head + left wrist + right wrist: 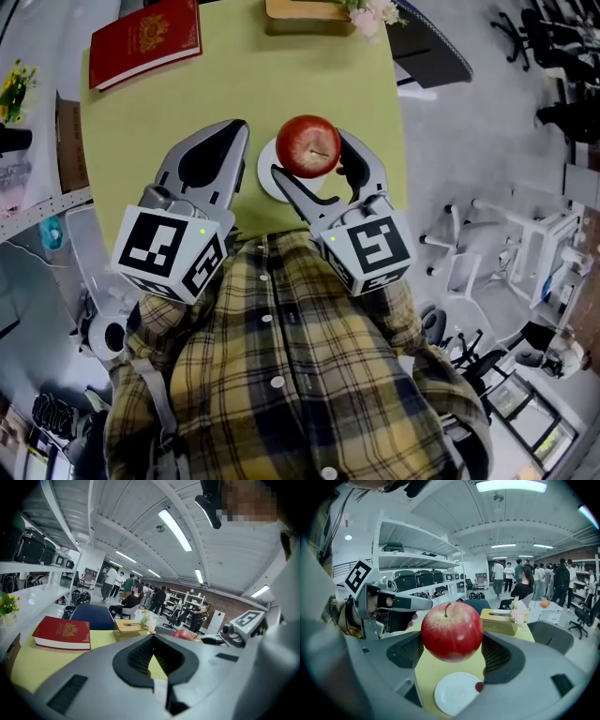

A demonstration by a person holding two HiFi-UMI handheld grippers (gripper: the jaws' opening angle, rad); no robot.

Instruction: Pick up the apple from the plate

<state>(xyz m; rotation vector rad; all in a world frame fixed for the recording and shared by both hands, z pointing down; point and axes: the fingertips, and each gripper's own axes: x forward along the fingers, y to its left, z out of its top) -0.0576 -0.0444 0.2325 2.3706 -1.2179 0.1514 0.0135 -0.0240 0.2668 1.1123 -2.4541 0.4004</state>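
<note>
The right gripper (452, 641) is clamped on the apple (452, 629), one dark pad pressing each flank and the stem pointing up. It grips across the widest part, which for such a round, smooth fruit is probably the hold least likely to let it roll out. The apple hangs clear of the plate (457, 694), which sits bare on the yellow-green table (234, 84) just below the jaws, so the lift looks done or nearly so. This gripper reaches forward from the person's chest, roughly level, its marker cube back by the plaid shirt. To its left, the left gripper (240, 131) hovers alongside with its jaws together on nothing, tips pointing the same way and near the plate's rim — likely idle because one claw is enough for this pick. Farther ahead of that left claw a red book (145, 39) lies flat on the table, well apart from the plate
</note>
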